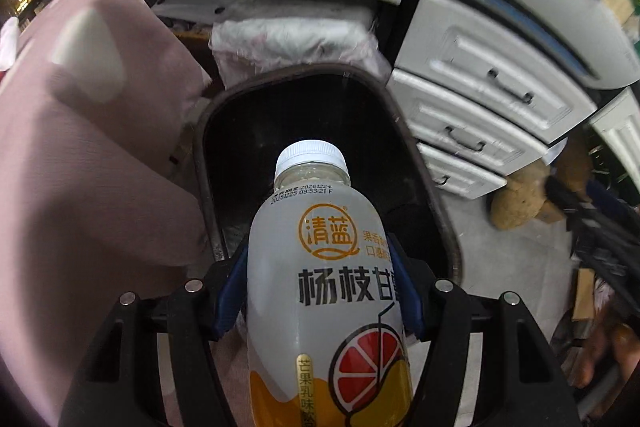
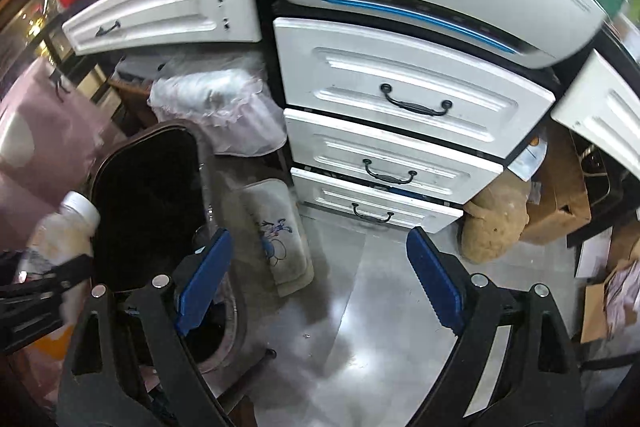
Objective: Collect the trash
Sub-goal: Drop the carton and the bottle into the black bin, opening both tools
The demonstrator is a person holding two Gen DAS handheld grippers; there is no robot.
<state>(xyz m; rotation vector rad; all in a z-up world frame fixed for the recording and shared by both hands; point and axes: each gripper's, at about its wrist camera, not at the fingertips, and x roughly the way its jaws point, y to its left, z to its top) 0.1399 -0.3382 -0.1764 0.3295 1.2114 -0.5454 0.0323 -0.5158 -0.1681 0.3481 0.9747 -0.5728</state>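
My left gripper (image 1: 320, 267) is shut on a white plastic drink bottle (image 1: 326, 287) with a white cap and an orange fruit label. Its blue pads press the bottle's sides, and the cap points down over the dark mouth of a brown-rimmed trash bin (image 1: 424, 163). In the right wrist view the same bottle (image 2: 60, 239) hangs at the left edge beside the bin (image 2: 148, 203), held by the left gripper's black fingers. My right gripper (image 2: 320, 267) stands open over the shiny grey floor, nothing between its blue pads (image 2: 204, 279).
A white chest of drawers (image 2: 404, 131) with black handles stands behind the bin. A pink cushion (image 1: 80, 147) lies left of the bin. A small printed mat (image 2: 276, 227), a tan plush toy (image 2: 496, 219) and cardboard boxes (image 2: 560, 187) lie on the floor.
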